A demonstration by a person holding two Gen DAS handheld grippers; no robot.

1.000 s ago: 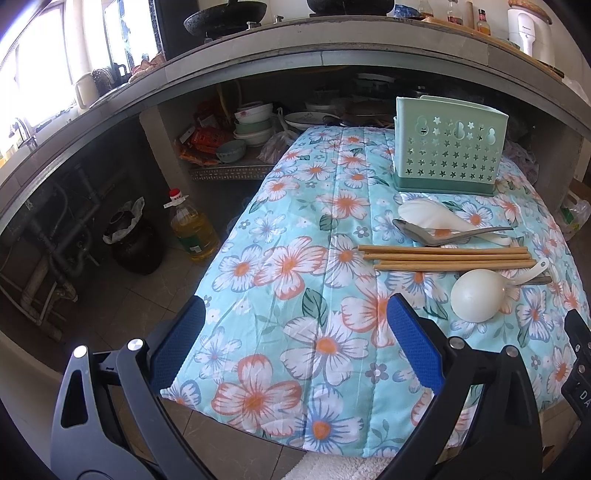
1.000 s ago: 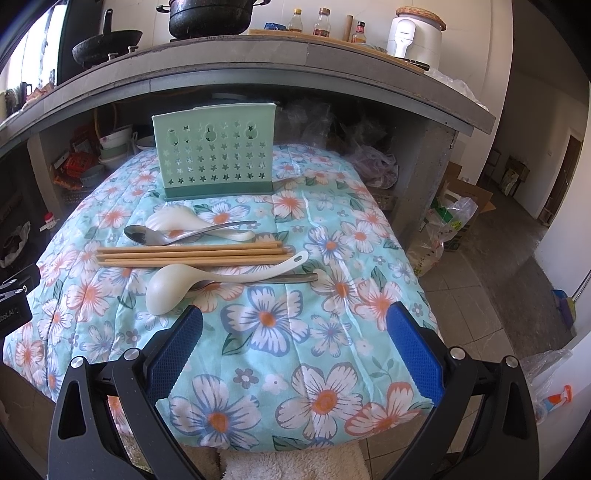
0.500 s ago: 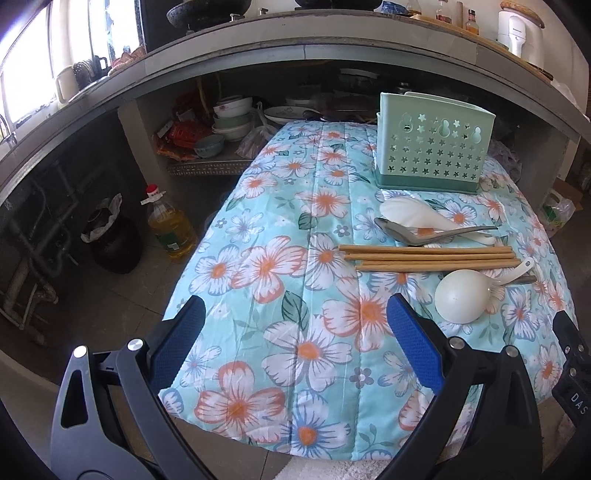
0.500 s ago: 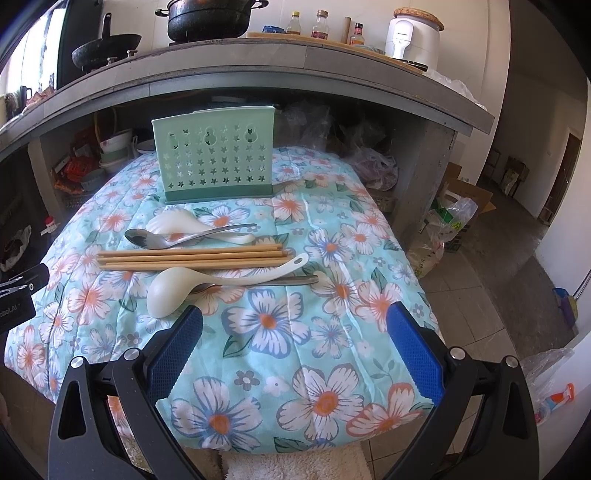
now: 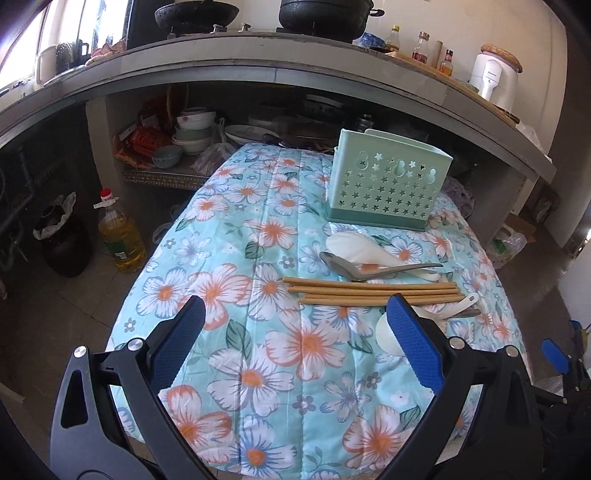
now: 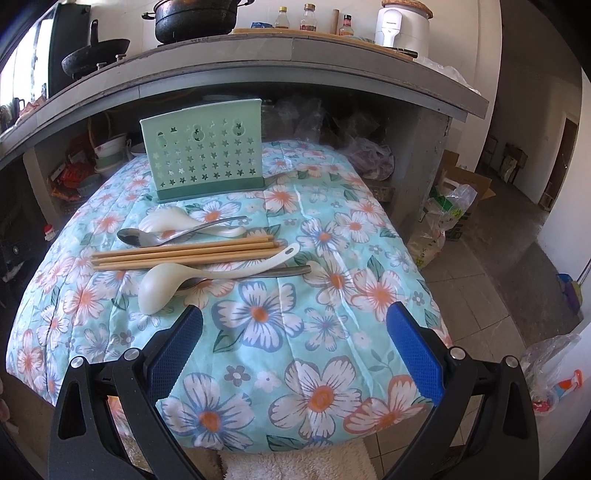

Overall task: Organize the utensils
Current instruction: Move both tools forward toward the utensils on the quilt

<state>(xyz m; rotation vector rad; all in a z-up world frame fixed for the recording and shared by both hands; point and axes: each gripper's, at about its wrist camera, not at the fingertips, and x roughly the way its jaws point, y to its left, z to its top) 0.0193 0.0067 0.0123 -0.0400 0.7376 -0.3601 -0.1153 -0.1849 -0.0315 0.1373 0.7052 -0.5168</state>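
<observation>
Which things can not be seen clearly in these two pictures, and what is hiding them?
- Inside of the green utensil holder: both views, its perforated walls hide it.
- Bowl of the lower metal spoon: right wrist view, under the white ladle.
- The ladle's bowl in the left wrist view: partly behind that gripper's right finger.
- Bottle labels on the counter: too small.

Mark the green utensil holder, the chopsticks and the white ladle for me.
green utensil holder [image 6: 203, 155], right wrist view, middle of its perforated front wall.
chopsticks [image 6: 184, 254], right wrist view, mid-length of the bundle.
white ladle [image 6: 157, 291], right wrist view, on its bowl.
</observation>
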